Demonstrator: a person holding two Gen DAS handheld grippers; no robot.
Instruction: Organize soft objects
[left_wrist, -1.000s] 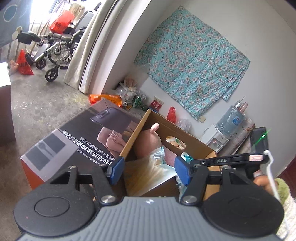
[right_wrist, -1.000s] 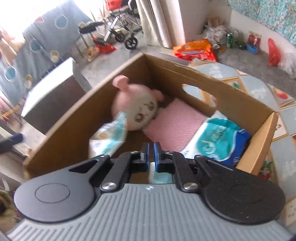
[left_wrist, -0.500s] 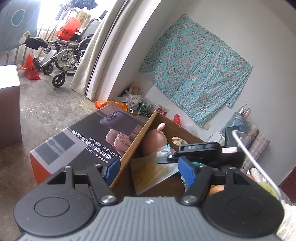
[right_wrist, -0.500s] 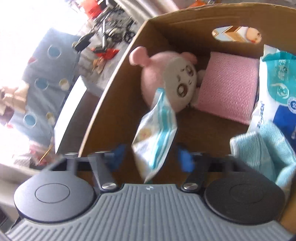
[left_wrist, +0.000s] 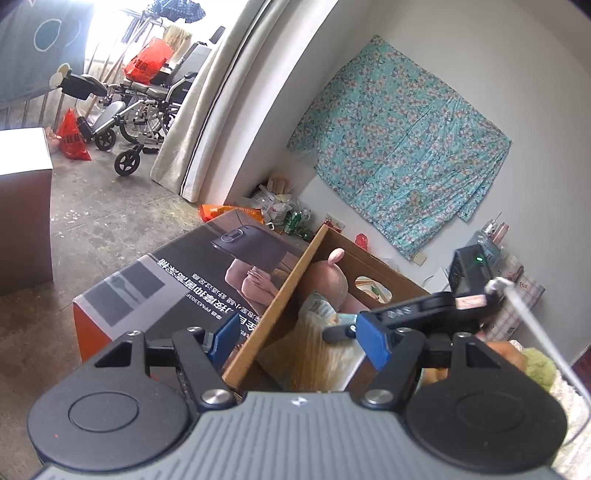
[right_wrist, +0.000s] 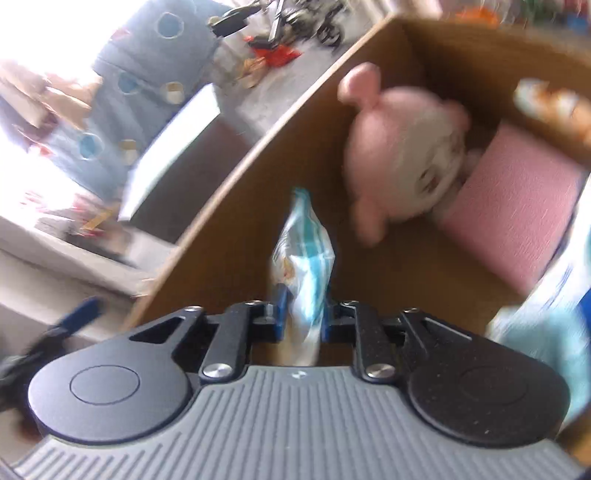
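Note:
A brown cardboard box (right_wrist: 258, 173) holds a pink plush toy (right_wrist: 402, 155), a pink cloth (right_wrist: 517, 214) and a light blue towel (right_wrist: 535, 332). My right gripper (right_wrist: 303, 317) is shut on a small white and teal wipes pack (right_wrist: 303, 258), held upright inside the box near its left wall. The view is blurred by motion. My left gripper (left_wrist: 299, 339) is open and empty, just outside the box (left_wrist: 280, 299). The right gripper (left_wrist: 424, 314) and the pack (left_wrist: 317, 306) also show in the left wrist view.
A large printed carton (left_wrist: 166, 288) lies against the box's left side. A wheelchair (left_wrist: 140, 103), curtain (left_wrist: 207, 92) and floor clutter (left_wrist: 280, 206) stand behind. A floral cloth (left_wrist: 399, 147) hangs on the wall. A green plush (left_wrist: 539, 365) lies at right.
My right gripper opened half a second ago and has closed again on the wipes pack, shifting within the box. My left gripper drew back slightly and stayed open.

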